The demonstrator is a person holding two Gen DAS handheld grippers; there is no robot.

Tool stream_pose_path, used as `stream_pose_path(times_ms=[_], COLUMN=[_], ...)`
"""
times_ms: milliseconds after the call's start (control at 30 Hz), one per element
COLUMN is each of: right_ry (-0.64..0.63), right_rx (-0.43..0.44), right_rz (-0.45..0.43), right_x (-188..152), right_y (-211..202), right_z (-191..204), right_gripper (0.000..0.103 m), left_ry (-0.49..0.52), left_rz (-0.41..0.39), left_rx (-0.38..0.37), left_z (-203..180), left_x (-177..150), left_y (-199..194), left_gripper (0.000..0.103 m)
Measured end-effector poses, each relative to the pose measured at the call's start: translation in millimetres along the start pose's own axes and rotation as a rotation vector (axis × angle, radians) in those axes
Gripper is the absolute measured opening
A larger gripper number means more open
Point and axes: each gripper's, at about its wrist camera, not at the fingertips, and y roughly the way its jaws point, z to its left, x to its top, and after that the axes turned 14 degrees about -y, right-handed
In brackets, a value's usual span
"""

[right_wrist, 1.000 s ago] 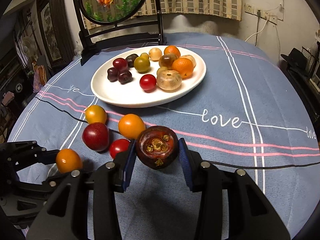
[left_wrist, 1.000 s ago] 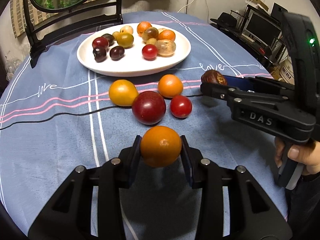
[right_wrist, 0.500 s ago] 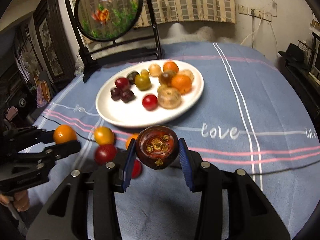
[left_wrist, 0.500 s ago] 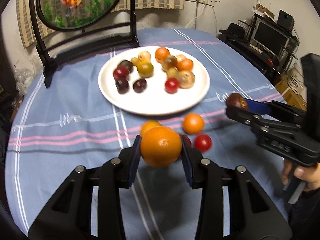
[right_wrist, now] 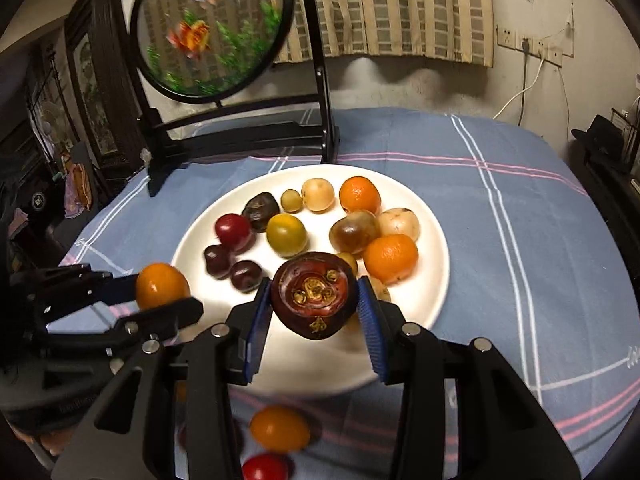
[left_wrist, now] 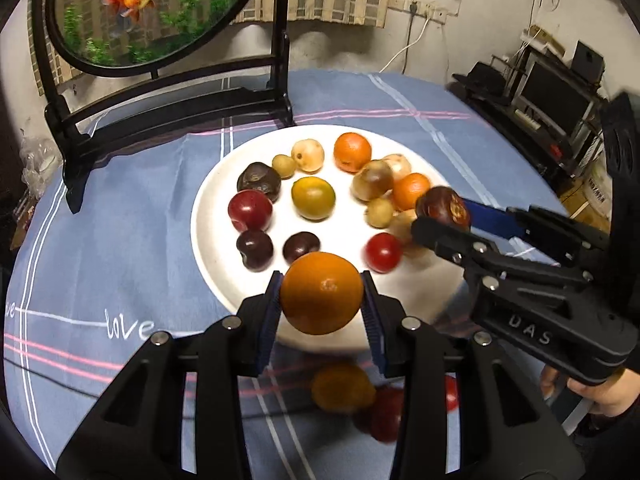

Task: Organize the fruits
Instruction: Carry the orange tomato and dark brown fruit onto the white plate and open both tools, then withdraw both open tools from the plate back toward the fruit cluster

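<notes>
Above plate (left_wrist: 218, 264) — orange (left_wrist: 321, 293) (mangosteen (right_wrist: 314, 295) alongside)

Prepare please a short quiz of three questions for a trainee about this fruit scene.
1. True or false: the left gripper is empty.
2. What does the right gripper hold? A) a green tomato B) a dark mangosteen C) a knife
3. Fill in: most fruits lie on the white ____.

Key:
1. False; it is closed on an orange fruit.
2. B, the mangosteen.
3. plate.
</notes>
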Motion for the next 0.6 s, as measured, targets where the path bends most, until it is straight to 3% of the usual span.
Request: stream_pose_path(times_ms=[333, 433, 500, 600], right_ry=[0.057, 0.108, 0.146, 0.163], right_rx=[0.076, 0.114, 0.142, 0.130], right_rz=[0.051, 0.063, 0.056, 0.036], right_x=[14.2, 14.4, 14.8, 13.1], right_y=[49.4, 56.3, 56.5, 45.8], right_z=[-7.0, -9.1, -10.9, -11.8], right_gripper=[0.043, 0.054, 0.060, 0.061], left_ry=[-0.043, -0.070, -0.093, -0.106], left_rz=[0.036, 0.045, 0.034, 0.012], left_rx=[0.044, 0.034, 0.025, 0.016], left_z=[17.9, 20.8, 23.1, 23.2], left_x=[14.5, 16.3, 17.8, 19.2], left_y=[39.1, 45.1, 44.8, 35.5], left_gripper=[0.039, 0.039, 0.043, 0.053])
